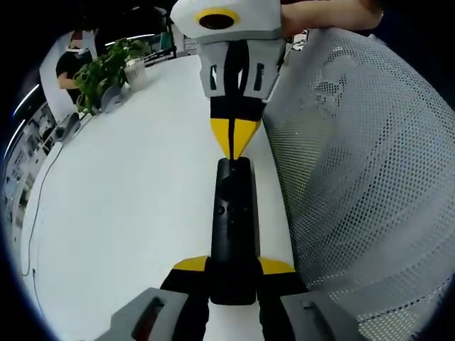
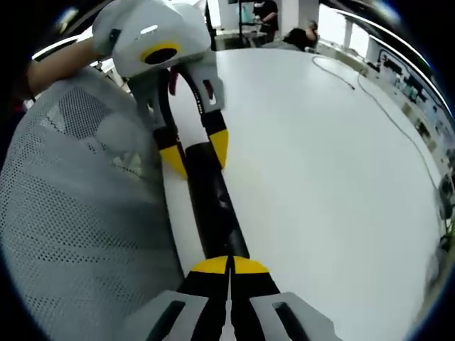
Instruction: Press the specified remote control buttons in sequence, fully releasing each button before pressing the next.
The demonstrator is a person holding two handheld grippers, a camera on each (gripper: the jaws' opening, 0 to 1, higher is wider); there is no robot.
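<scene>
left gripper [image 1: 231,273]: fingers [image 1: 190,265] clamped on the near end of the remote [image 1: 233,227], one yellow tip on each side edge. In the right gripper view it shows [image 2: 193,153] straddling the remote's [image 2: 213,206] far end.
right gripper [image 2: 229,266]: fingers [image 2: 211,266] pressed together, nothing between them, tips at the remote's end face opposite the held end. In the left gripper view [image 1: 233,135] the closed yellow tip points down at that same end; whether it touches, cannot tell.
remote: black, long, lying flat on the desk [image 1: 128,199], close to the desk edge. Small buttons mid-body, too small to read.
desk: white; plant [image 1: 106,67] and a person [image 1: 71,64] well beyond the remote, cable [image 2: 384,106] off to one side.
mesh chair back [image 1: 370,177]: grey, just beside the remote, off the desk edge.
step (judged): right tip lining up for a press, left steadying.
risk: closed tip sits at the end face, not over a button, so pushing there likely slides or tilts the remote.
risk: remote near desk edge; a loose left hold plus a sideways shove could tip it off toward the chair.
risk: blunt tip vs small buttons, may hit two at once or the wrong one.
risk: lifting too little between presses means the button isn't fully released.
</scene>
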